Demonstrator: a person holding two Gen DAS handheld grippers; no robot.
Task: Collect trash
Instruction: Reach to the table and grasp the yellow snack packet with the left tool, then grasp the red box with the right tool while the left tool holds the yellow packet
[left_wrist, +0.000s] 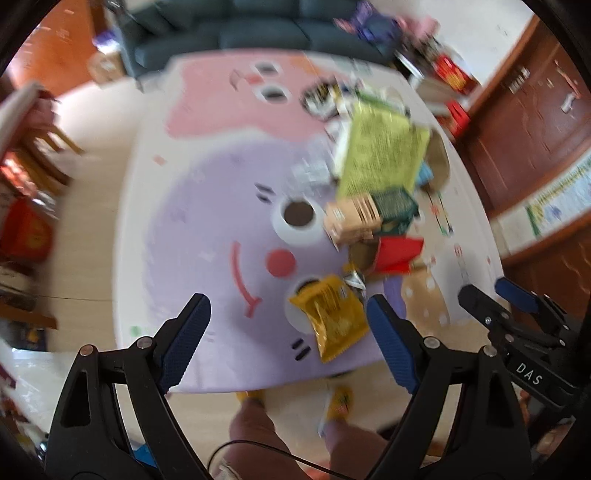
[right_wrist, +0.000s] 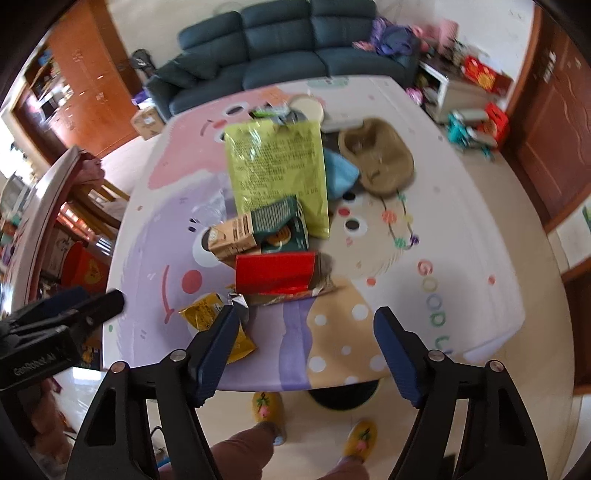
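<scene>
Both jaws wide apart, nothing held: left gripper (left_wrist: 288, 332), right gripper (right_wrist: 306, 350). Not started yet. Next, probably reach for yellow wrapper (left_wrist: 330, 317), pinch gently.

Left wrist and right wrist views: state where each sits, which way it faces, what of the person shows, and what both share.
Left wrist: on the left gripper, jaws open, above the table's near edge, facing the sofa; legs, slippers and the right gripper show.
Right wrist: on the right gripper, jaws open, further right, same heading; legs, slippers and the left gripper show at left.
Shared: yellow wrapper, red packet, green bag.
</scene>
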